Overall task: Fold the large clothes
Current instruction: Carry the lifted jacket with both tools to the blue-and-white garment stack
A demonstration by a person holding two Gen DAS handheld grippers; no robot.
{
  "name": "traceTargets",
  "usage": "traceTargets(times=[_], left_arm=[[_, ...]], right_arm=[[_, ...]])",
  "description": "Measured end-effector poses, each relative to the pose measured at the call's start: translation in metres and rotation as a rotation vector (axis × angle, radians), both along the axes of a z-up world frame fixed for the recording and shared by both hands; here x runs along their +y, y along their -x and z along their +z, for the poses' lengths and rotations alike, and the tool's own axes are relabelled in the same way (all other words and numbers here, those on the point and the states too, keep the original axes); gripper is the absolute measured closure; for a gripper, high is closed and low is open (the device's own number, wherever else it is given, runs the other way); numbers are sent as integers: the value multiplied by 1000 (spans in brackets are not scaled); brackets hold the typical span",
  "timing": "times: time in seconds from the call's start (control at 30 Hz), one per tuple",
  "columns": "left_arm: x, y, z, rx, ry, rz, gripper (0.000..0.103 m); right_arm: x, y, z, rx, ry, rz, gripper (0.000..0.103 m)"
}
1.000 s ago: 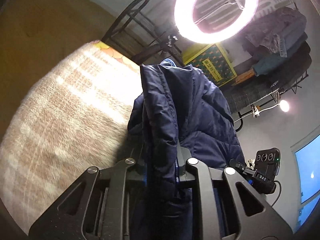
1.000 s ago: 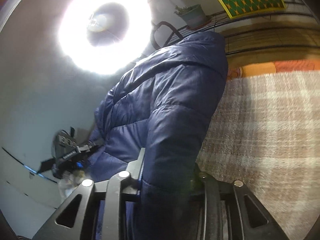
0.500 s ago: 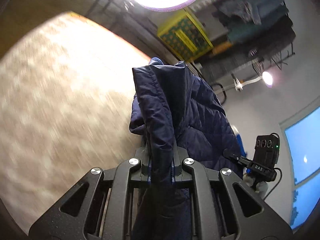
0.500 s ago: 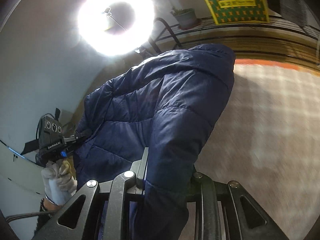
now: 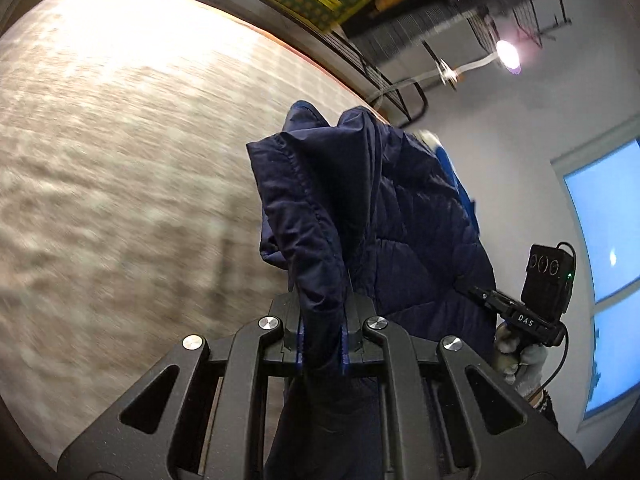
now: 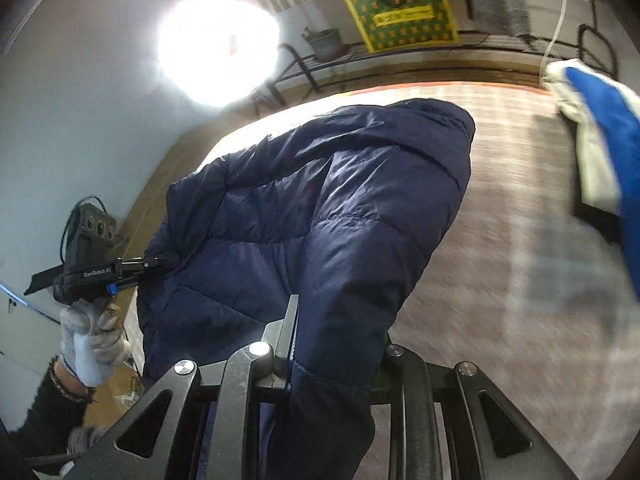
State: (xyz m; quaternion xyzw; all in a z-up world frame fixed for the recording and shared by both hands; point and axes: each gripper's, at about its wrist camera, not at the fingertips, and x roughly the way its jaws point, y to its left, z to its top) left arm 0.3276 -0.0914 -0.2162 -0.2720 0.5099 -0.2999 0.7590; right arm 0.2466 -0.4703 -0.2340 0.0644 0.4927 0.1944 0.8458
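Note:
A navy quilted puffer jacket (image 5: 380, 216) hangs in the air between both grippers, above a beige checked bed cover (image 5: 120, 160). My left gripper (image 5: 322, 312) is shut on a folded edge of the jacket, which rises up out of its jaws. In the right wrist view the jacket (image 6: 320, 208) bulges over my right gripper (image 6: 336, 328), shut on another thick fold; the right finger is hidden by cloth. Each view shows the other gripper clamped on the jacket's far side: the right gripper (image 5: 480, 294) and the left gripper (image 6: 156, 264), held by a gloved hand (image 6: 88, 332).
A blue and white garment (image 6: 592, 148) lies on the bed cover (image 6: 500, 240) at the right. Beyond the bed stand a metal rack (image 6: 400, 56) with a yellow-green bag (image 6: 400, 12) and a bright ring light (image 6: 218, 50). A window (image 5: 608, 240) is on the right wall.
Both grippers have swept sideways and upward with the jacket still clamped. The ring light has left the left wrist view, and the blue and white garment has come into the right wrist view.

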Motion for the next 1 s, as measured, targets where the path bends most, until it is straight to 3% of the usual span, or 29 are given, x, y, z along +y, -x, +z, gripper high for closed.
traceTargets(times=[0.3, 0.53, 0.87, 1.0], left_arm=[[-90, 22, 53, -72, -20, -107, 93], [-173, 10, 83, -139, -30, -181, 94], [-290, -40, 106, -226, 20, -223, 94], [-341, -77, 119, -265, 33, -227, 94]], right_arm=[[-64, 47, 62, -110, 72, -50, 83], [-123, 34, 98, -165, 126, -114, 83], [-217, -5, 151, -245, 218, -209, 83], [-250, -29, 166, -289, 265, -245, 84]])
